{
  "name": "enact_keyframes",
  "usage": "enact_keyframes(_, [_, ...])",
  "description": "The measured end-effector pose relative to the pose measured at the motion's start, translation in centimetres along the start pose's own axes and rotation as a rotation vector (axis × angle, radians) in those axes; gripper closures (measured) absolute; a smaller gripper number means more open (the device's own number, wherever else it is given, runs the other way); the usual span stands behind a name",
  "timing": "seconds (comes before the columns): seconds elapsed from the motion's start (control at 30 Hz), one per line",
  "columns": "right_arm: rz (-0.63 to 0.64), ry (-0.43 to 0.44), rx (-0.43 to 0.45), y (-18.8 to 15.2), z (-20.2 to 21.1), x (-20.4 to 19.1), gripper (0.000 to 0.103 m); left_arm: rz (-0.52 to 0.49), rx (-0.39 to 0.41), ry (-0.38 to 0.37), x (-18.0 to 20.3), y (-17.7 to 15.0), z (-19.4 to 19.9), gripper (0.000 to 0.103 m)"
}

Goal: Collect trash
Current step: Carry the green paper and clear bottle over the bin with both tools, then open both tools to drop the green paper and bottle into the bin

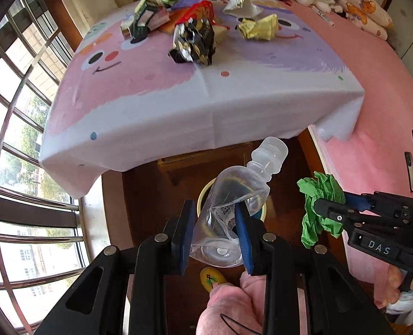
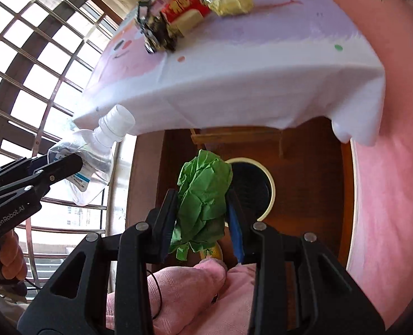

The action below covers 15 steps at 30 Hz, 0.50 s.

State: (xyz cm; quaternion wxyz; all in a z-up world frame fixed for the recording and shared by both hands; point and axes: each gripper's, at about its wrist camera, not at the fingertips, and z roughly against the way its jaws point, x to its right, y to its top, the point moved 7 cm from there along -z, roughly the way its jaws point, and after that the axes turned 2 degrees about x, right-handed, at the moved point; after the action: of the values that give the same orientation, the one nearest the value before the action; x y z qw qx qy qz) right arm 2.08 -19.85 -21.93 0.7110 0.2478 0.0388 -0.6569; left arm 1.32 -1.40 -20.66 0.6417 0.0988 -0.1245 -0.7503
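Both grippers carried trash above the bin.

The left gripper (image 1: 214,231) had its jaws clamped on a crushed clear plastic bottle (image 1: 234,203), held over the round cream-rimmed bin (image 2: 265,184) on the dark wooden floor. The right gripper (image 2: 200,217) pinched a crumpled green paper wad (image 2: 203,192) beside it. More wrappers (image 1: 195,42) lay on the pink and lilac tablecloth (image 1: 178,106) beyond.

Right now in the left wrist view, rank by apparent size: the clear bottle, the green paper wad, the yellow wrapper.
1. Clear bottle, largest, though nearest the camera.
2. Green paper wad.
3. Yellow wrapper, smallest, but farthest, so its true size is unsure.
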Motion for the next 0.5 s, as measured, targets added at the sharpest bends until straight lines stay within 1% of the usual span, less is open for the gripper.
enact_keyframes(0.03, [-0.024,-0.009,-0.018,-0.8,-1.4,0.8,0.072,-0.006,-0.012,-0.014,-0.1,0.1,-1.8,0.074])
enact_keyframes(0.1, [-0.066,-0.023,-0.047,-2.3,-4.5,2.5,0.072,-0.020,-0.036,-0.025,0.6,-0.9,-5.6,0.074])
enact_keyframes(0.17, [-0.095,-0.054,-0.070,-3.5,-8.0,3.9,0.072,-0.026,-0.052,-0.035,1.0,-1.6,-9.9,0.074])
enact_keyframes(0.33, [-0.162,-0.105,-0.115,-6.8,-18.6,8.4,0.072,-0.032,-0.087,-0.033,1.5,-4.0,-21.6,0.074])
enact_keyframes(0.43, [-0.164,-0.160,-0.140,-8.6,-25.3,11.1,0.072,-0.047,-0.124,-0.033,1.5,-5.5,-28.6,0.074])
enact_keyframes(0.5, [-0.179,-0.181,-0.156,-9.7,-29.2,12.8,0.072,-0.060,-0.142,-0.035,1.4,-6.4,-32.5,0.074])
